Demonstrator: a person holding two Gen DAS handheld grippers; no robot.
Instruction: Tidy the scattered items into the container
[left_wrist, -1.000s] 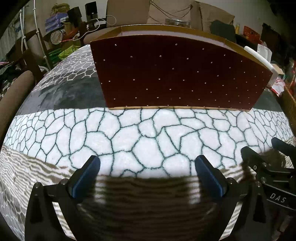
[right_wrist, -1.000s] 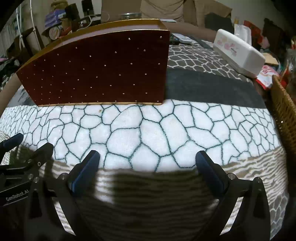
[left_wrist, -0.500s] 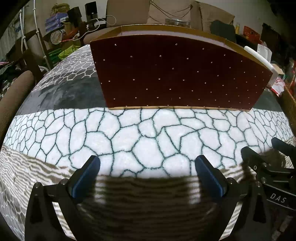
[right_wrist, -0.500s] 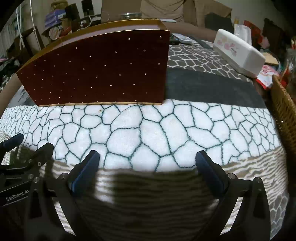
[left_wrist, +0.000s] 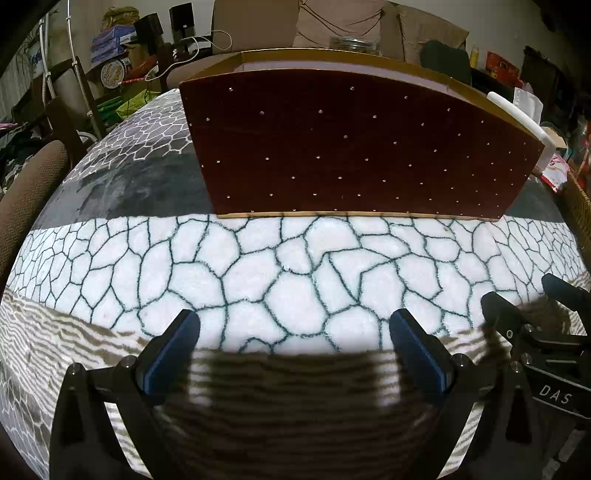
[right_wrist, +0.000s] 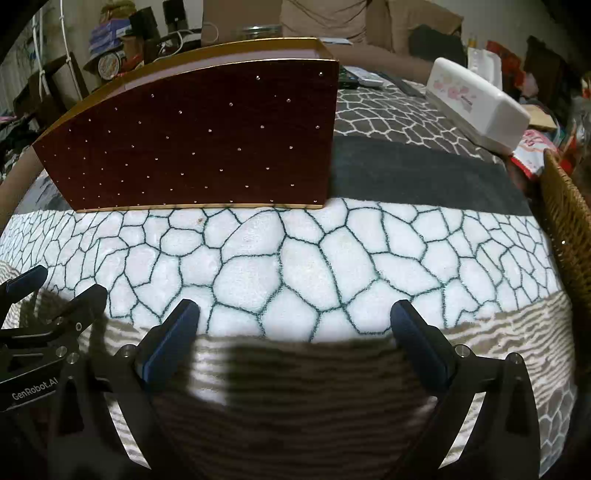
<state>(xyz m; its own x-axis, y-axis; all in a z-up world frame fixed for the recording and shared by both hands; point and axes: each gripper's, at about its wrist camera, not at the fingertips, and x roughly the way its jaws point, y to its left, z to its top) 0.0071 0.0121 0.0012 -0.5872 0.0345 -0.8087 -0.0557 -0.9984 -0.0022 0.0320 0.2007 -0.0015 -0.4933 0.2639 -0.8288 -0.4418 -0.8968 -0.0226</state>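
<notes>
A cluttered room rings a plush blanket (left_wrist: 295, 280) printed with a white cracked-stone band, a dark grey stripe and wavy beige lines. There's the container (left_wrist: 354, 155), a dark red box dotted with tiny studs and trimmed in gold, standing upright where the white band meets the grey stripe. Its inside is hidden from both cameras. No scattered items show on the white band in front of the box.

The left gripper (left_wrist: 295, 332) sits low in front of the box, blue-padded jaws spread wide, nothing between them, well apart from the box wall. The right gripper (right_wrist: 295, 325) sits just beside it, off toward the box's right corner, jaws likewise spread wide and empty. Each tong peeks into the other's view at the edge.

Right of the box and further back, a white tissue box (right_wrist: 476, 103) with pink flowers lies on the grey honeycomb band. Further right of the box, a wicker basket (right_wrist: 565, 221) rim edges the blanket.
</notes>
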